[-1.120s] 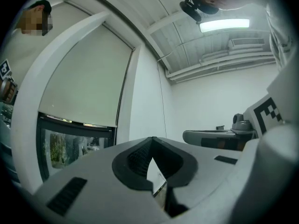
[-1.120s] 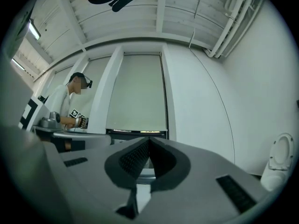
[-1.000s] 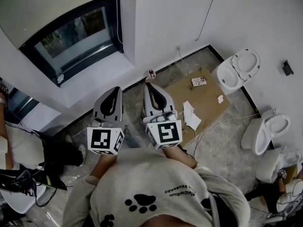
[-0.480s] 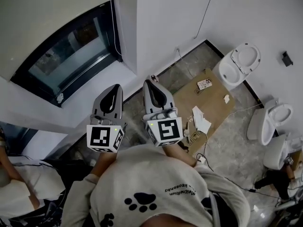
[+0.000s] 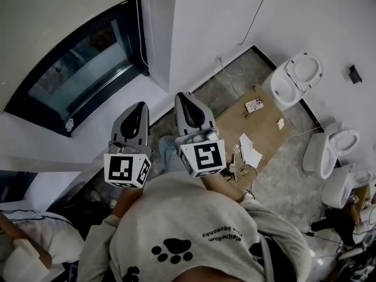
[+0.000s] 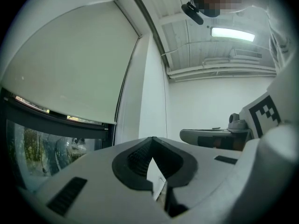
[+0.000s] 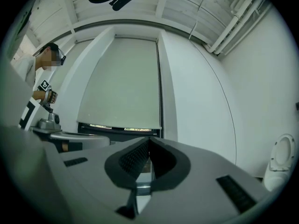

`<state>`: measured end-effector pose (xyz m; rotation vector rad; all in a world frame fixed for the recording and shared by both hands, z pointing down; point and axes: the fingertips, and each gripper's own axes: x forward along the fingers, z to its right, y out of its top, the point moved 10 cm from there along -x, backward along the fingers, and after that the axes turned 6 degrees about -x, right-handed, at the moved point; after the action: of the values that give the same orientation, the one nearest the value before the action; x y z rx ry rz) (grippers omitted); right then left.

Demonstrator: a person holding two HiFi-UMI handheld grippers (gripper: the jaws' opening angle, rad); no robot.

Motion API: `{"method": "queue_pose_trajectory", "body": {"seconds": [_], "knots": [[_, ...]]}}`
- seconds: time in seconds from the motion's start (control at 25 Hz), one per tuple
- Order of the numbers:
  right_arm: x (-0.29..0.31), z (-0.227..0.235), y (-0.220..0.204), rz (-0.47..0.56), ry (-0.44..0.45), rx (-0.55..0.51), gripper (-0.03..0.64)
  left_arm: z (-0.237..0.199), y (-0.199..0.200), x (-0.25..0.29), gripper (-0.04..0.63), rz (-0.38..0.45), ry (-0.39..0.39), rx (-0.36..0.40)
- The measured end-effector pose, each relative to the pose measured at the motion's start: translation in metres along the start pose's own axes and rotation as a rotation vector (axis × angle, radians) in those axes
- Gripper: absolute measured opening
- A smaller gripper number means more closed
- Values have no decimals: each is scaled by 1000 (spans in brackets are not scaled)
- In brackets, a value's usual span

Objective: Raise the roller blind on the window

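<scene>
Plainly, both tongs are pressed together with nothing between them; the left gripper [image 5: 136, 111] and right gripper [image 5: 187, 101] sit side by side near the window [image 5: 82, 78]; the roller blind [image 7: 124, 83] covers most of the window, leaving its lowest strip of glass bare.

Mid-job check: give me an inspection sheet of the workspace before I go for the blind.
Surface: grey floor, cardboard sheet lying on it.
Job's things: roller blind mostly down over the window; cord at its right edge.
Clutter: phone and papers on the cardboard.
Grippers: left gripper and right gripper shut, empty, apart from the window.
Cables: wall cable; loose cables by the cardboard.
Surroundings: toilets along the right wall.
</scene>
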<state>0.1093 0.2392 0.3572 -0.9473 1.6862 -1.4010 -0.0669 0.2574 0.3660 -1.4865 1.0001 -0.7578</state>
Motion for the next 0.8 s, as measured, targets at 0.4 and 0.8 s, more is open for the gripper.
{"method": "queue_pose_trajectory", "body": {"seconds": [0.4,0.8], "knots": [[103,19,-12,22,57,-10,6,-57,-4,70,8,3,1,-15],[209,63,-17,13,108,-3,6,-106,8,164,8,-8,24,-14]]}}
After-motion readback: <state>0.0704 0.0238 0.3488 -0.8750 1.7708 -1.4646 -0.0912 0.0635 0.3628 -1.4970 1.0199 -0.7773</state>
